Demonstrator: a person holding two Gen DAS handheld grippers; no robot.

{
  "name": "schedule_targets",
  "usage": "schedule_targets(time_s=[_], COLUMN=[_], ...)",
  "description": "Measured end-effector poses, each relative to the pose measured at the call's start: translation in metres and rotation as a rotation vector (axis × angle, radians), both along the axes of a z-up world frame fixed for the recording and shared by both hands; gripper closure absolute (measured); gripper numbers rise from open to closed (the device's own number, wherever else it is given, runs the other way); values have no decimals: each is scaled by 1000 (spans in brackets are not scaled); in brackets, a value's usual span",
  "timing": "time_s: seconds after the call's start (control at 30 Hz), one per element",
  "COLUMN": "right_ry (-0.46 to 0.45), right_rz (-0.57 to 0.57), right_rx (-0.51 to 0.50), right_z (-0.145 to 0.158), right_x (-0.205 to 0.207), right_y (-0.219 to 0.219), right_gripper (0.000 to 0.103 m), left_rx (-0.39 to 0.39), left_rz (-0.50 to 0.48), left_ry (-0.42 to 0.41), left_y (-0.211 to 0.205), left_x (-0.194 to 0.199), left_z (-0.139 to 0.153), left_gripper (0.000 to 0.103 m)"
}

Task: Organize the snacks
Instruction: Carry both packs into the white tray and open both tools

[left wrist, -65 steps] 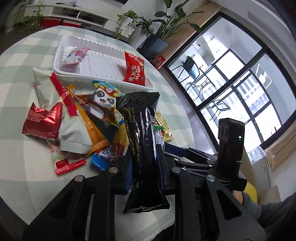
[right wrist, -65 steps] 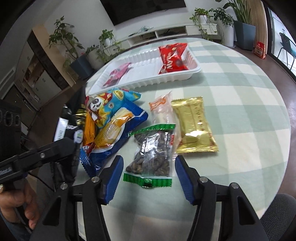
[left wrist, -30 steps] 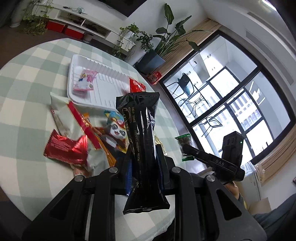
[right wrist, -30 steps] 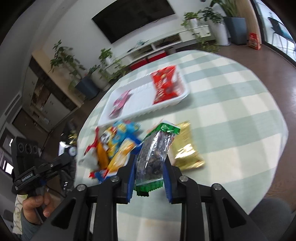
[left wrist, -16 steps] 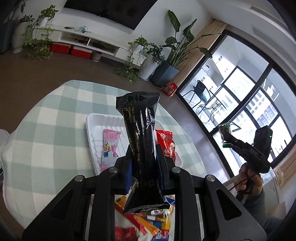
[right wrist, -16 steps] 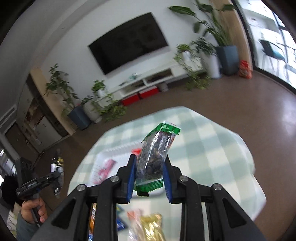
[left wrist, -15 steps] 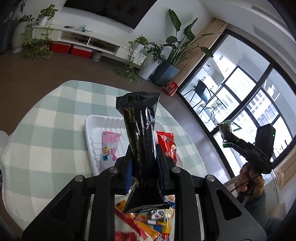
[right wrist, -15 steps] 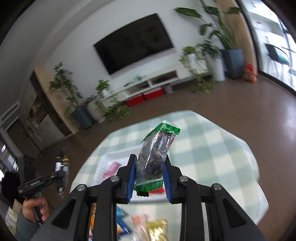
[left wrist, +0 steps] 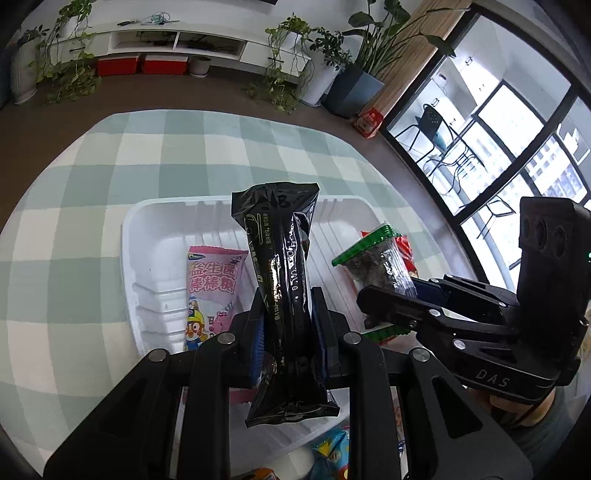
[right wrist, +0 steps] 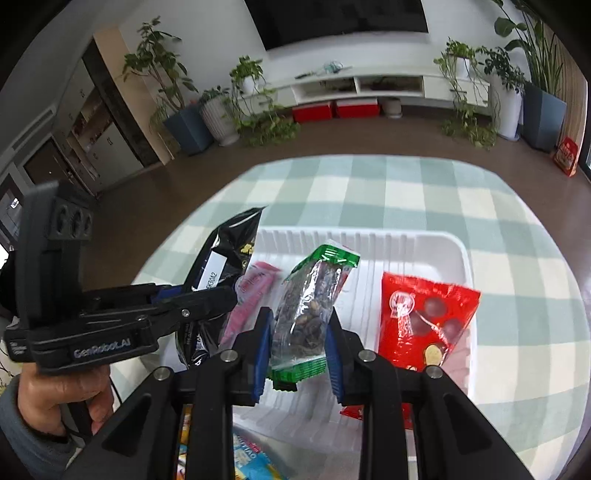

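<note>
Both tools hovered over the white tray on the desk!
Left tool was clamped on a black packet; right tool squeezed a green-edged nut bag above it.

A round desk under a pale green and white checked cloth stands on a brown floor. Along the white far wall runs a low white media unit with two red boxes beneath it and a dark screen above. Potted plants line that wall and the corner by a wood-slat panel. Tall black-framed windows let in bright daylight. Dark cabinets fill the opposite side.
</note>
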State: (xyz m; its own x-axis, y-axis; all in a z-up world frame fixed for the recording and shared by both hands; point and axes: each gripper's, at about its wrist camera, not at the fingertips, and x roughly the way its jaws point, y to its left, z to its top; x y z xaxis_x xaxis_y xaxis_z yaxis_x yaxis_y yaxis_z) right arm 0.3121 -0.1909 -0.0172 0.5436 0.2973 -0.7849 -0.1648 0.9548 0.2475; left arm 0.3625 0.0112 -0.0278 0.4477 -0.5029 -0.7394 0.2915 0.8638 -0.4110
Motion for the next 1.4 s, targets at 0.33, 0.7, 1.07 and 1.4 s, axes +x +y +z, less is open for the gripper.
schedule_targets(time_s=[0.33,0.7,1.07,1.4], right_ry=[69,60,6,-125], right_rz=[7,13,3,-16], right_rx=[-69,-117,-168,-142], right_z=[-37,-42,-29,16], right_x=[3,0,-10,-41], right_y=[-2,3,5,3], right_gripper=[73,67,64,33], left_rx=[113,130,109,38], left_rz=[-22,-24,-3,32], left_ry=[18,25,0,-116], left_y=[-18,-21,-15,2], left_x=[8,11,10,-14], left_z=[-28,-29,-22,32], left_gripper=[82,80,57,28])
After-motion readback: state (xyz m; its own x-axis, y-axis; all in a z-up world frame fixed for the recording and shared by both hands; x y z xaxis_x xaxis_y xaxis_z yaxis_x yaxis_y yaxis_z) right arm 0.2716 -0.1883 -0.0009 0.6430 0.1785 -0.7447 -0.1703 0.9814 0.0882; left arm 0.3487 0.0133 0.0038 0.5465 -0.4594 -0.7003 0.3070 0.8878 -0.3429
